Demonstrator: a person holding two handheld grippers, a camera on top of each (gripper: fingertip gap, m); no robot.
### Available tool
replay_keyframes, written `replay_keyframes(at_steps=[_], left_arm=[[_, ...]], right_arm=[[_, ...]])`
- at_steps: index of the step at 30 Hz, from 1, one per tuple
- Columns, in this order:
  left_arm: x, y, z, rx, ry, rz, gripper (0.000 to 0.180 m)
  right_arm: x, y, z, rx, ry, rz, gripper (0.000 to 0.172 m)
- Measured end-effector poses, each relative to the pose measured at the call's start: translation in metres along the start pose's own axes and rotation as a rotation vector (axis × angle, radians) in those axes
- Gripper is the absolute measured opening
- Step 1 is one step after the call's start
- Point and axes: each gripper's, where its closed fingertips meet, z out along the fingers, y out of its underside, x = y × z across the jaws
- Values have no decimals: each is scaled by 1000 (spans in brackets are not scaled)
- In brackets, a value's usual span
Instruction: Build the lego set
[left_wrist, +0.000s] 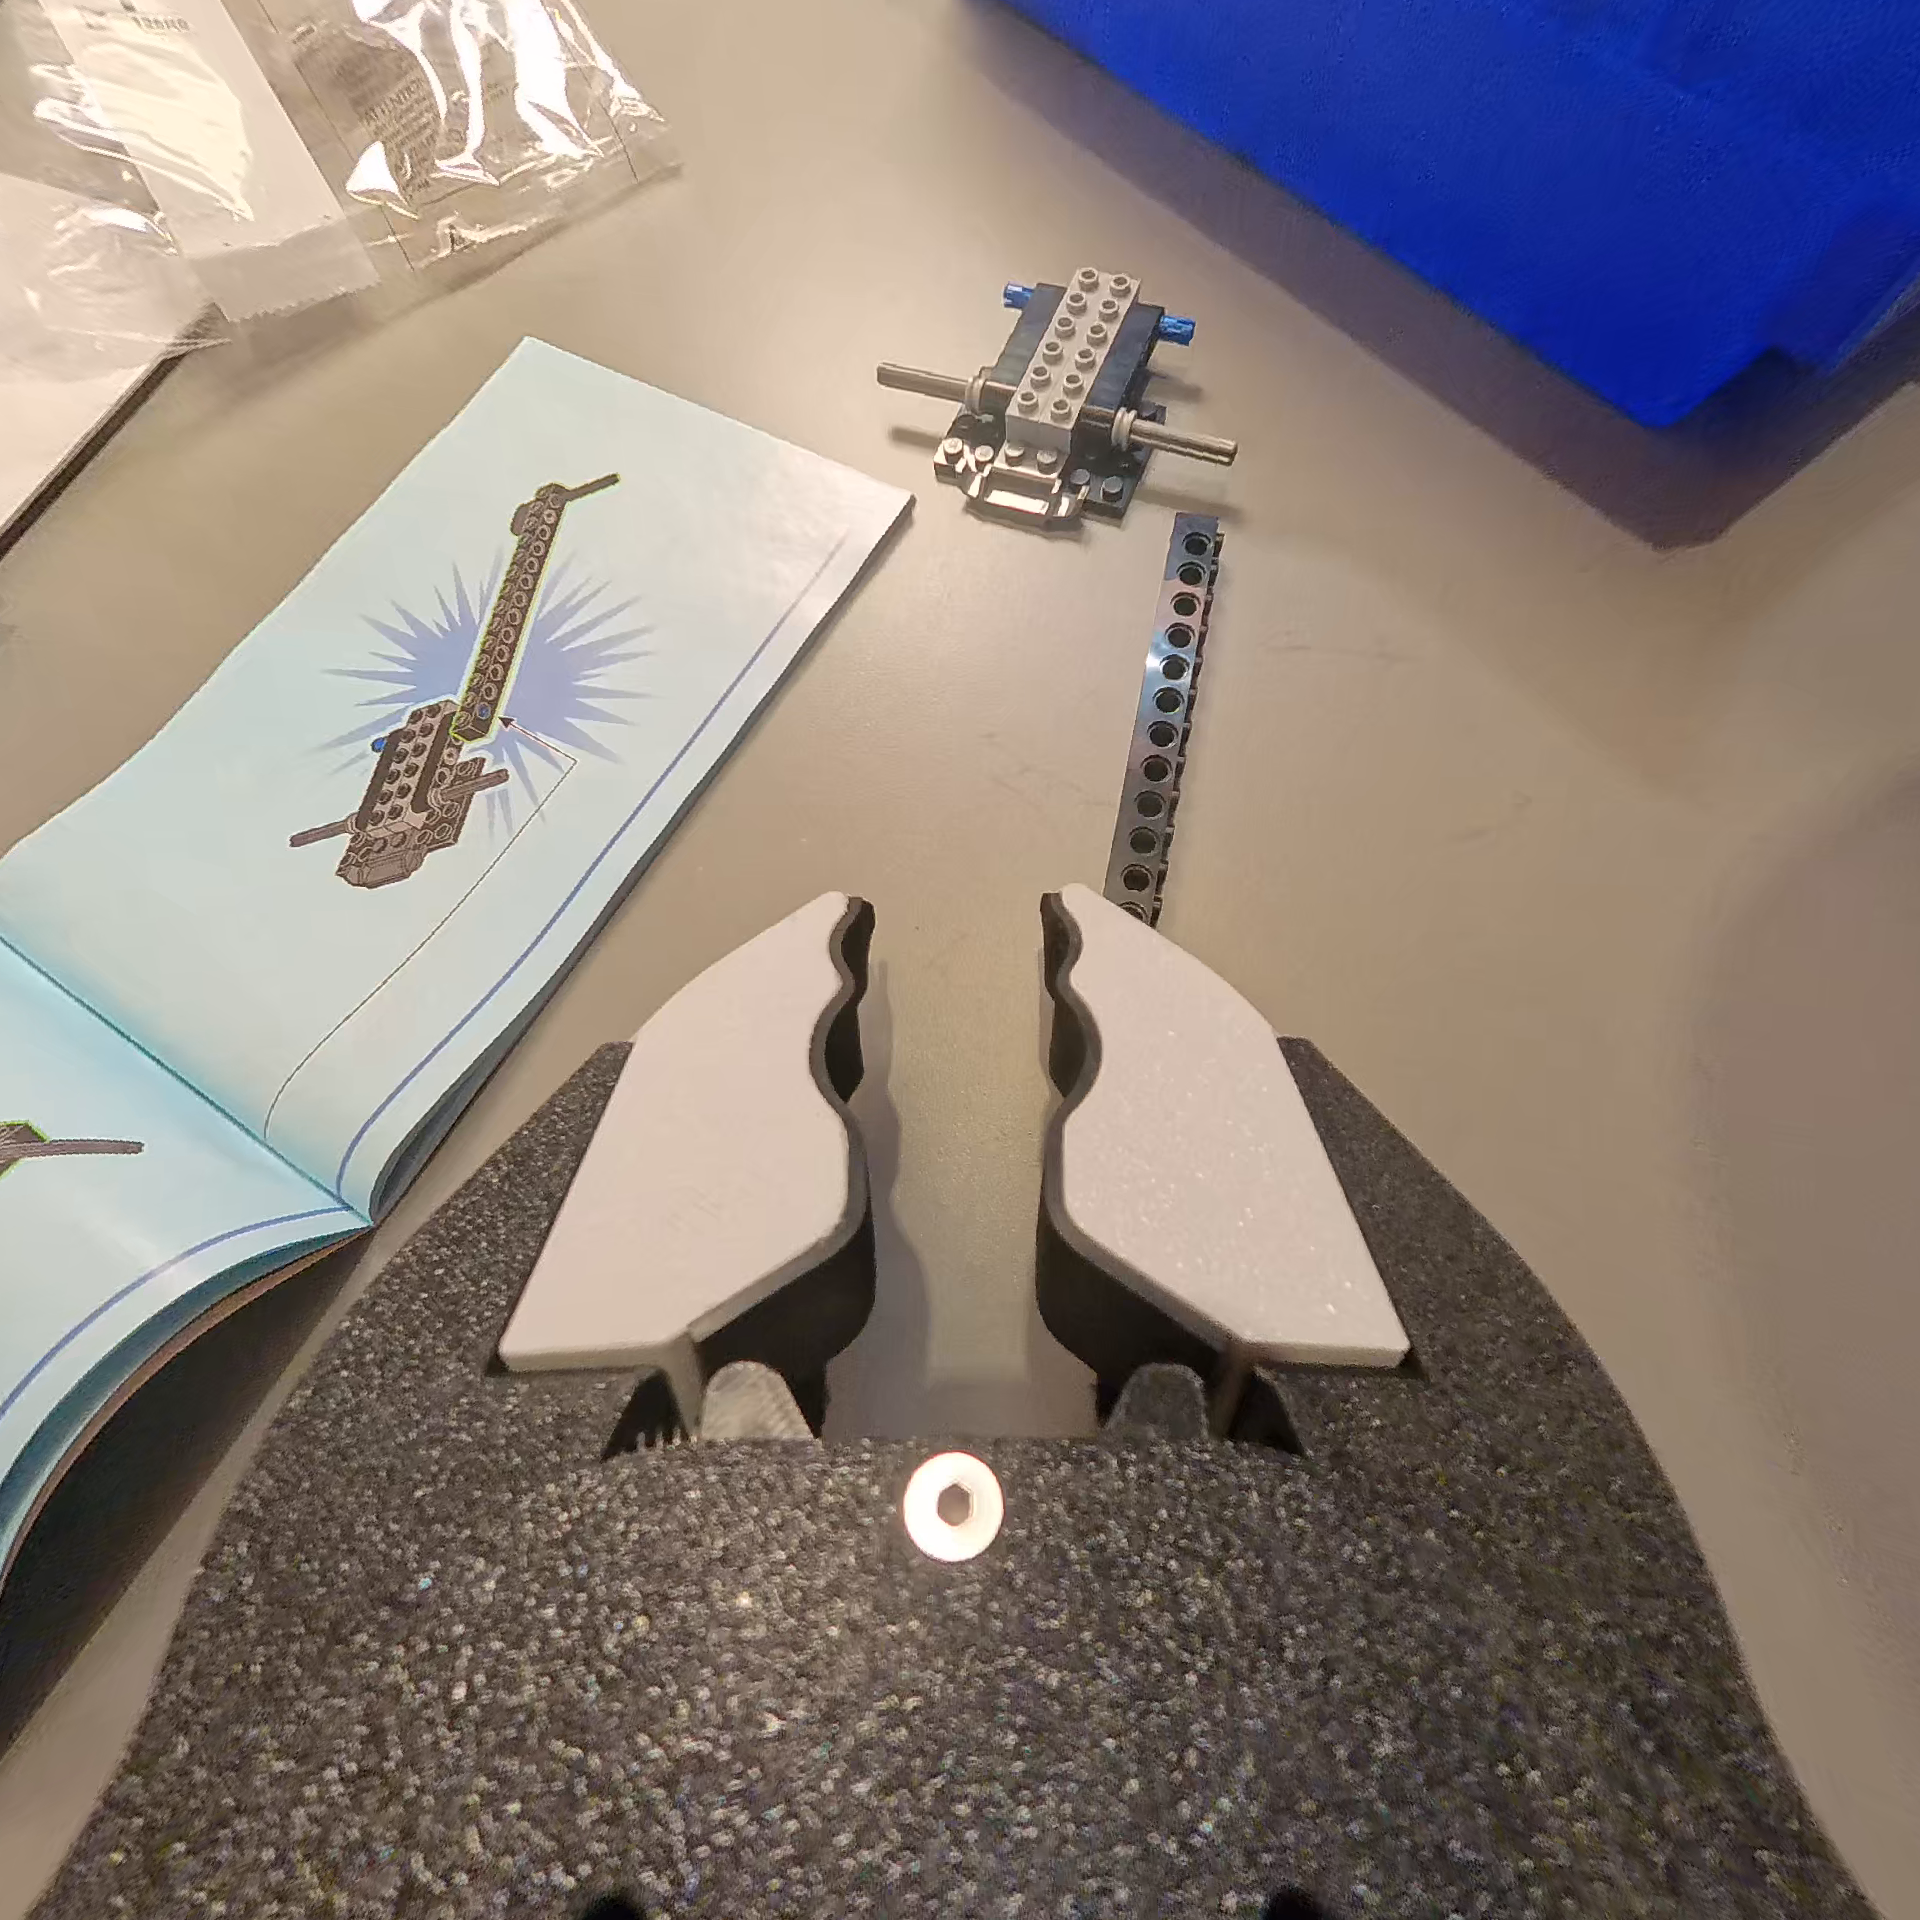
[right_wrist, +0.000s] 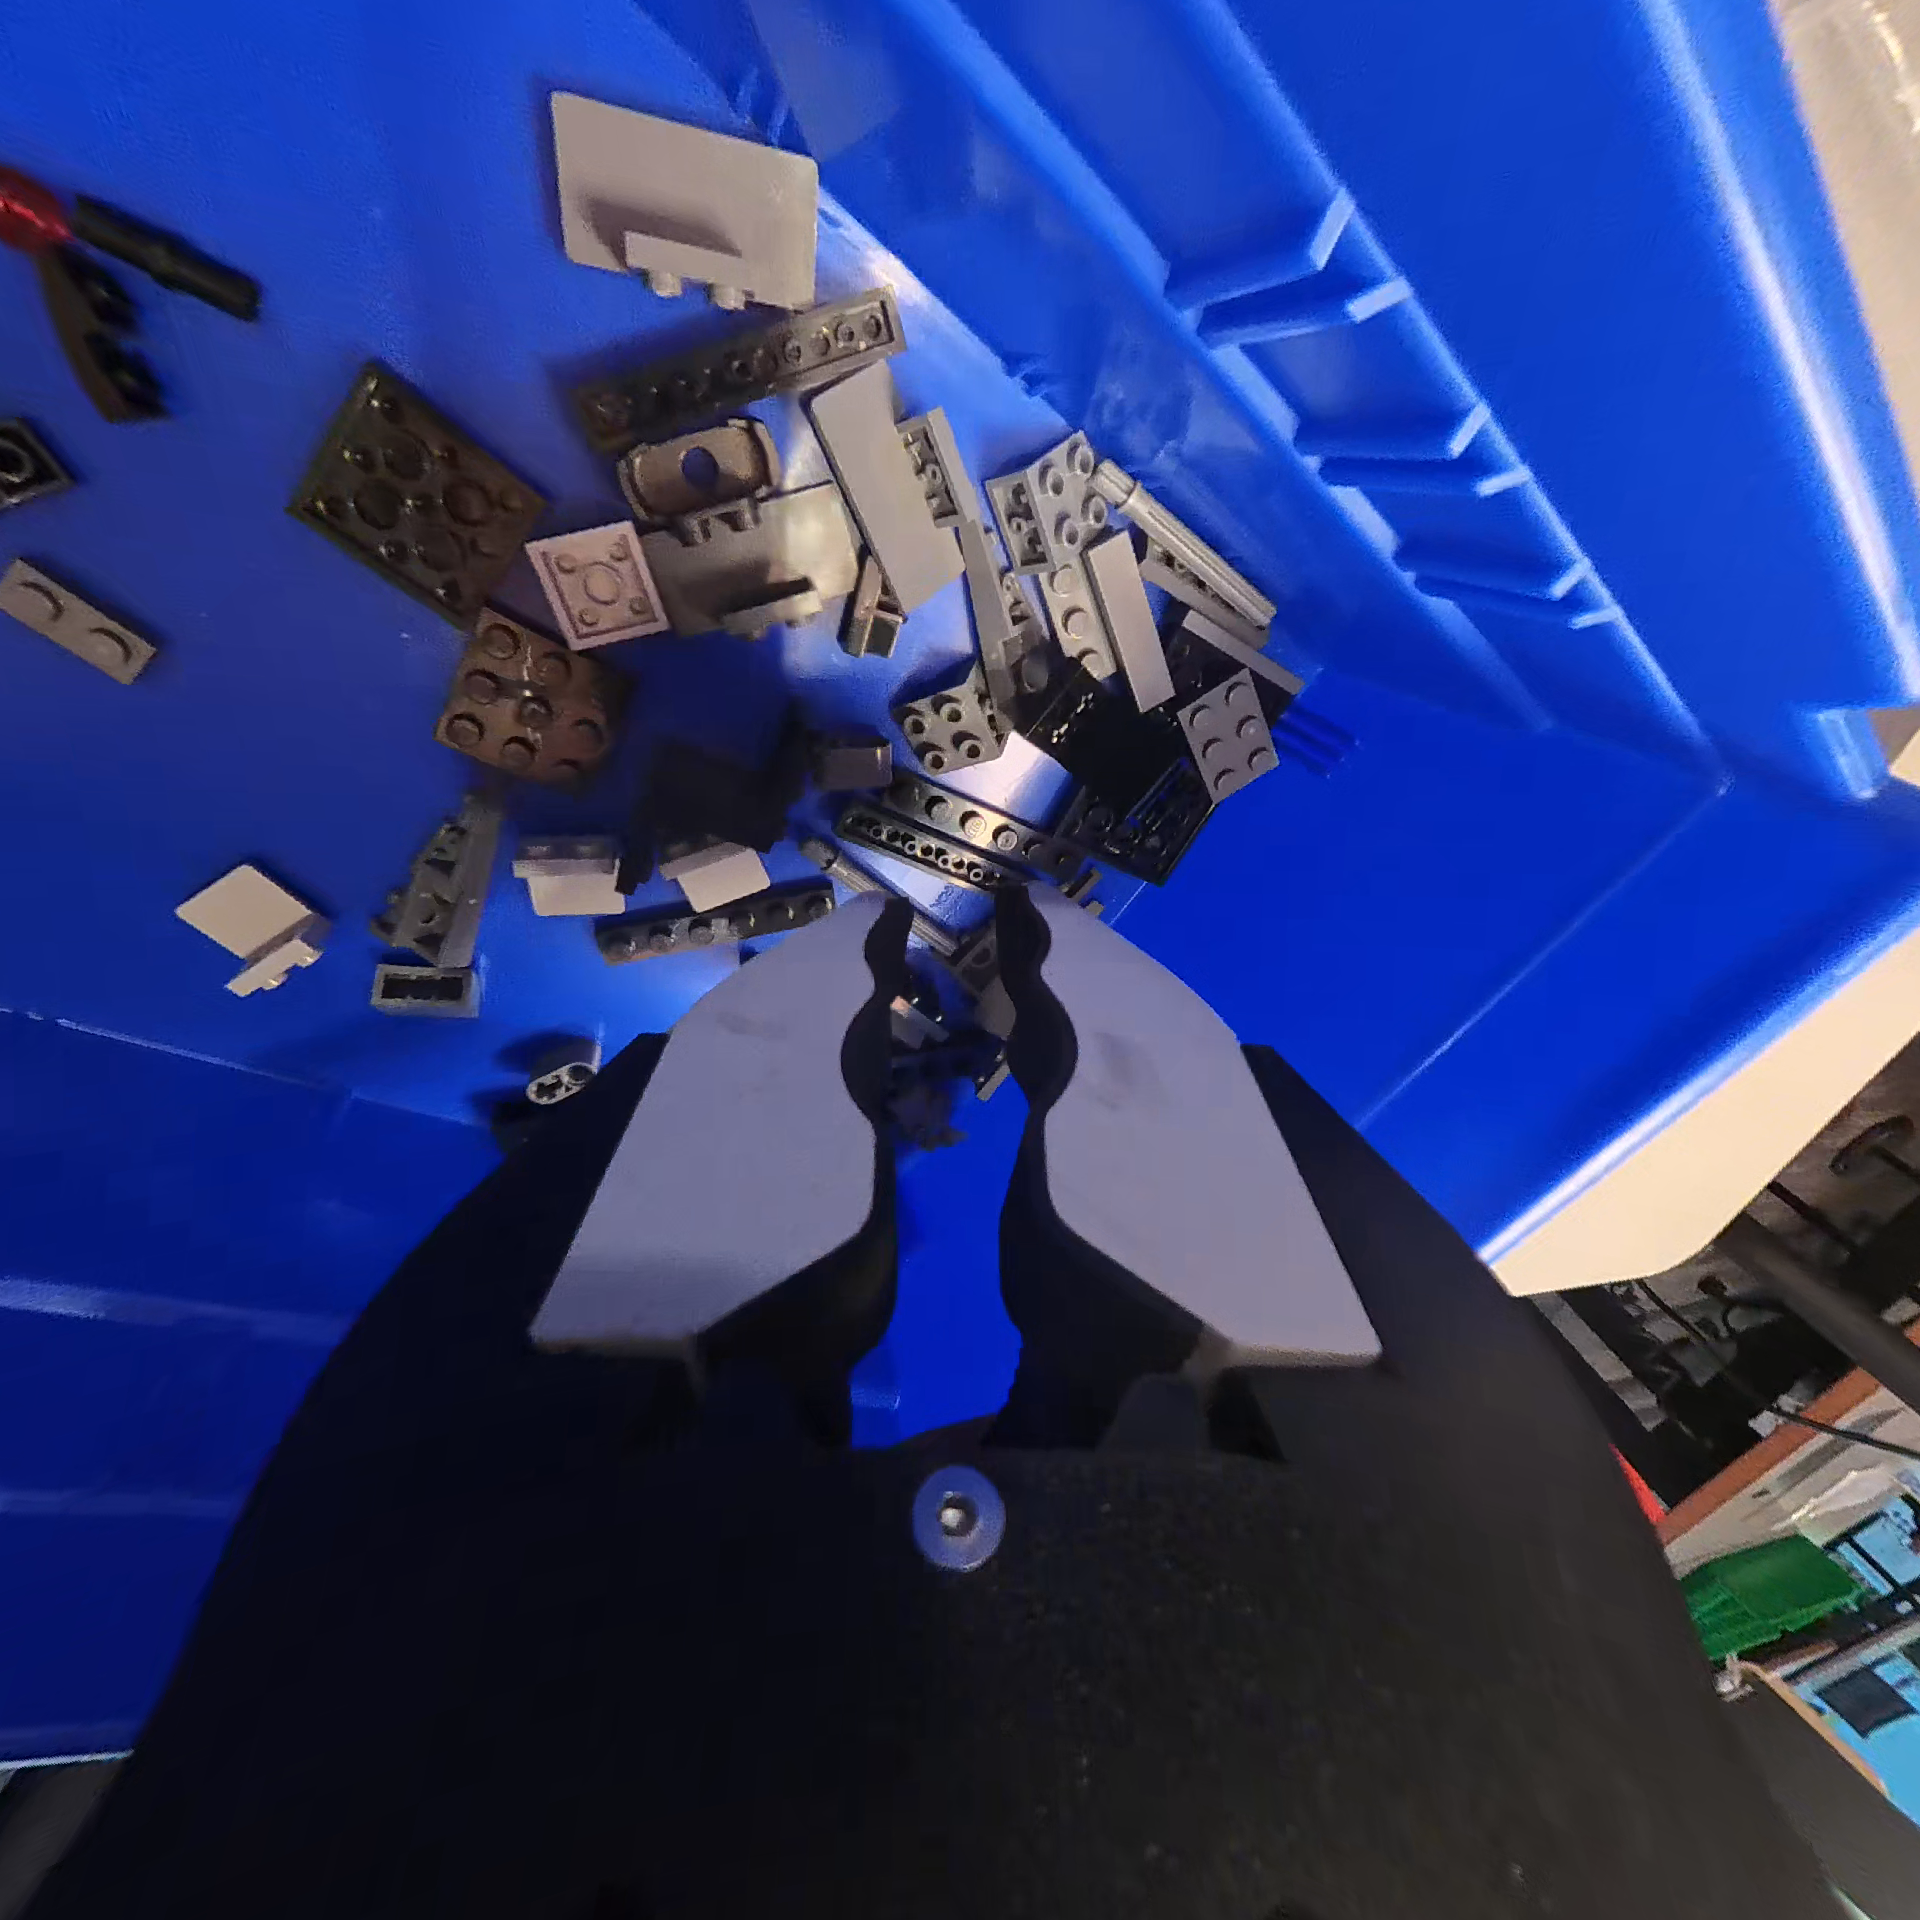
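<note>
1. the left hand-held gripper points forward and downward, its body low in the left wrist view.
2. its two grey fingers stand clearly apart, with an open gap running from tips to base and nothing between the dark wavy pads.
3. the right hand-held gripper is tipped steeply downward and rolled to one side in the right wrist view.
4. its fingers stand closer together than the left pair, the tips narrowly parted.
5. whether the right pads press on anything cannot be told; the gap is dark and blurred.
</note>
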Motion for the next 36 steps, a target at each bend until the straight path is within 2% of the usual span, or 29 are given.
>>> replay_keyframes(at_steps=[13, 14, 18, 29, 36], left_arm=[[1, 0, 0, 4, 9, 0, 33], [1, 0, 0, 4, 9, 0, 32], [0, 0, 0, 3, 8, 0, 33], [0, 0, 0, 3, 6, 5, 33], [0, -1, -1, 18, -1, 10, 32]], right_arm=[[-9, 19, 26, -162, -99, -80, 15], [-10, 19, 27, -170, -109, -85, 10], [-11, 19, 28, -171, -118, -74, 8], [-12, 20, 25, -108, -78, 45, 5], [-4, -3, -18, 90, 69, 160, 5]])
